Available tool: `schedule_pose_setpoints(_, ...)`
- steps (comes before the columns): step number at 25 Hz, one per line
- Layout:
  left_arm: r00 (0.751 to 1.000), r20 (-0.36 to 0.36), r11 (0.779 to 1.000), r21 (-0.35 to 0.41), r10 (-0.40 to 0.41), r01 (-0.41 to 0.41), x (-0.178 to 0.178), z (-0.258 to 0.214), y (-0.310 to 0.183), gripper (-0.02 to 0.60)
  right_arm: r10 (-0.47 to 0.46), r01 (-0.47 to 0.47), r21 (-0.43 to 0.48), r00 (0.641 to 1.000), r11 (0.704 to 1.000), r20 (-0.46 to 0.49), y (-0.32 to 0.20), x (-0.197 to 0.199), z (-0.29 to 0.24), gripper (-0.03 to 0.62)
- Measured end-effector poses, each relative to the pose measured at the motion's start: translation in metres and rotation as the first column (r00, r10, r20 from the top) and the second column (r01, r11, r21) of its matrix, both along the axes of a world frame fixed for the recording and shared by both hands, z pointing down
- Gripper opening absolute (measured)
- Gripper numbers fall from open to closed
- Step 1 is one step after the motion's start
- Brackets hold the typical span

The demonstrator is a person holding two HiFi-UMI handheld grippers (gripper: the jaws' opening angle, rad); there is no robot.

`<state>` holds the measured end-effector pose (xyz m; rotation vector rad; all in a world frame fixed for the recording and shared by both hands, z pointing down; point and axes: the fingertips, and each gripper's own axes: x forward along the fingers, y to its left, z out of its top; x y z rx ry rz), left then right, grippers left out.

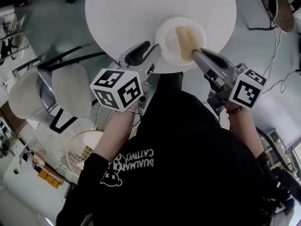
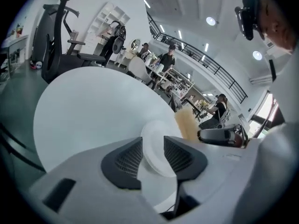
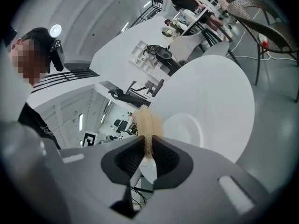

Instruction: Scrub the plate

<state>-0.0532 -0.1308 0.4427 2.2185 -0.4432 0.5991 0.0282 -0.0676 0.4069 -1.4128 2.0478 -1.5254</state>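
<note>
Small round white plate (image 1: 167, 41) lies flat near the front edge of the round white table (image 1: 117, 13).

Head view: a beige fibrous scrub pad (image 1: 188, 41) rests on the plate's face. My left gripper (image 1: 151, 51) sits at the plate's left rim and my right gripper (image 1: 200, 55) at its right. The floor around the table is grey. Pale chairs (image 1: 70, 88) stand well apart to the left.

Left gripper view: the jaws of my left gripper (image 2: 153, 143) stand wide, with the plate (image 2: 156, 127) rim between them. The pads appear not to press on it, though the angle is poor. Treat the plate as stiff, light, glossy and breakable. Take hold at the rim, never across the face. The table top looks smooth, so an unclamped plate will likely slide when scrubbed.

Right gripper view: the jaws of my right gripper (image 3: 148, 146) are closed on the scrub pad (image 3: 148, 120), which stands edge-on above the pads. It looks soft and compressible. The plate (image 3: 187, 129) lies just beside it. Beyond the table is an open hall with desks.
</note>
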Motion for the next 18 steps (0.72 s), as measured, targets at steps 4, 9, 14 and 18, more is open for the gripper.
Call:
schedule_pose_setpoints(4,0.995,0.090,0.997,-0.068,0.044,-0.037,0.007,0.016,0.005,0.192,-0.005,0.005,-0.004,1.000,1.000,-0.025,-0.010,0.005,0.003,0.057)
schedule_pose_setpoints(9,0.983,0.141,0.986,-0.130,0.118,-0.099,0.022,0.022,0.013,0.193,-0.007,0.006,-0.004,1.000,1.000,-0.029,-0.022,0.014,-0.001,0.057)
schedule_pose_setpoints(14,0.971,0.195,0.985,-0.129,0.136,-0.113,0.018,0.027,0.015,0.187,-0.004,0.003,-0.007,0.999,1.000,-0.043,-0.027,0.015,-0.005,0.057)
schedule_pose_setpoints(18,0.968,0.226,0.990,-0.113,0.110,-0.086,0.017,0.030,0.012,0.128,-0.024,0.019,-0.063,0.996,0.998,-0.085,-0.030,0.014,0.003,0.057)
